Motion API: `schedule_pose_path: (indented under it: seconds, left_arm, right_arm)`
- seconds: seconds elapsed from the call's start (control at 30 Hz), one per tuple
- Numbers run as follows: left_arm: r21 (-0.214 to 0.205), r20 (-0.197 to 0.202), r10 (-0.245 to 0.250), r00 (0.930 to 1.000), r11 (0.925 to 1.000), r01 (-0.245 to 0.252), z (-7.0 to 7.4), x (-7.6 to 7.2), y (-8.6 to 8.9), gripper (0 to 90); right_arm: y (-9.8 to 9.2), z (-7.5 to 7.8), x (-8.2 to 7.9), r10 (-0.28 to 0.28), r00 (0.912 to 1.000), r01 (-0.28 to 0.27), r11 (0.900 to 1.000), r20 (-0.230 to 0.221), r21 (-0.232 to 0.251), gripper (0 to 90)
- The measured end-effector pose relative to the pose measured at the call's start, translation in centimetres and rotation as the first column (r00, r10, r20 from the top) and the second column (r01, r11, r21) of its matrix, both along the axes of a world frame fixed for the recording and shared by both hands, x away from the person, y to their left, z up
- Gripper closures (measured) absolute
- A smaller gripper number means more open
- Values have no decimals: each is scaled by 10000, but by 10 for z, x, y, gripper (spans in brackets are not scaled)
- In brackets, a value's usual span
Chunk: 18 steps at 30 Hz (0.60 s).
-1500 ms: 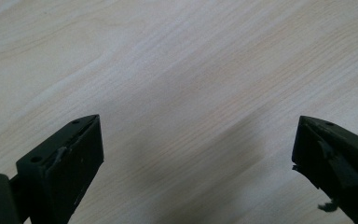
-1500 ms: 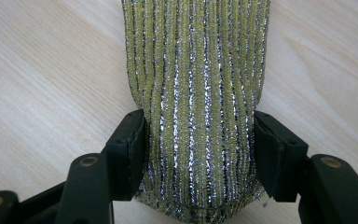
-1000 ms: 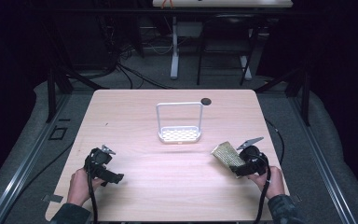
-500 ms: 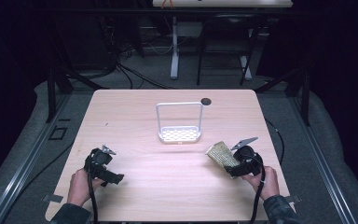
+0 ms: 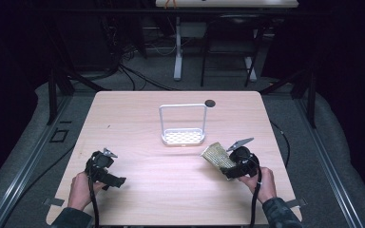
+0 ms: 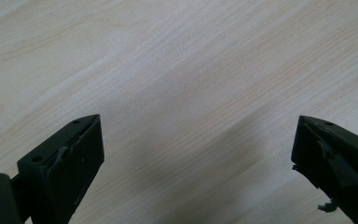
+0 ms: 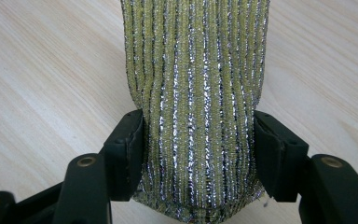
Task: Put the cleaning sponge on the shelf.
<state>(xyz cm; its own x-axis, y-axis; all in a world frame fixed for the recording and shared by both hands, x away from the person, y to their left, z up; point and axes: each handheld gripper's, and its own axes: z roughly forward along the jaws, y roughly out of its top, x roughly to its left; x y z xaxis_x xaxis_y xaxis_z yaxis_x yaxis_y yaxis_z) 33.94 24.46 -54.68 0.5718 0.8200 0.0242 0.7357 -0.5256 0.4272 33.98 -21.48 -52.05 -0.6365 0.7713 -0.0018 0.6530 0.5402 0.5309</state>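
Observation:
A yellow-and-silver striped scrub sponge point(image 5: 217, 156) sits pinched between the jaws of my right gripper point(image 5: 228, 167) at the table's front right. In the right gripper view the sponge point(image 7: 196, 93) bulges between the two black pads, squeezed at its sides, and my right gripper point(image 7: 198, 140) is shut on it. My left gripper point(image 5: 116, 181) rests at the front left, held by a hand. Its jaws stand wide apart over bare wood, so my left gripper point(image 6: 196, 149) is open with nothing between them. A white rack point(image 5: 182, 137) with a perforated base and a tall wire frame stands mid-table.
The light wooden table point(image 5: 138, 118) has a small dark round hole point(image 5: 210, 102) near its far edge. A cable trails from each gripper toward the near edge. Dark floor, metal rails and another table's legs surround the table.
My right gripper has carried the sponge a little to the left and toward the near edge. The left gripper has stayed where it was.

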Motion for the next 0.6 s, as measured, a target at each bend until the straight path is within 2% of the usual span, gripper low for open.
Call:
schedule_pose_path:
  seconds: [0.2, 0.6]
  left_arm:
    - [22, -7, -8, 10000, 10000, 8, 0, 0, 0, 24]
    - [15, -24, -131, 9999, 9999, 131, -1, 0, -3, 22]
  right_arm:
    - [12, 2, 2, 238, 9997, -237, 9996, 64, -135, 402]
    - [32, 6, 9, 488, 9985, -486, 9988, 248, -89, 402]
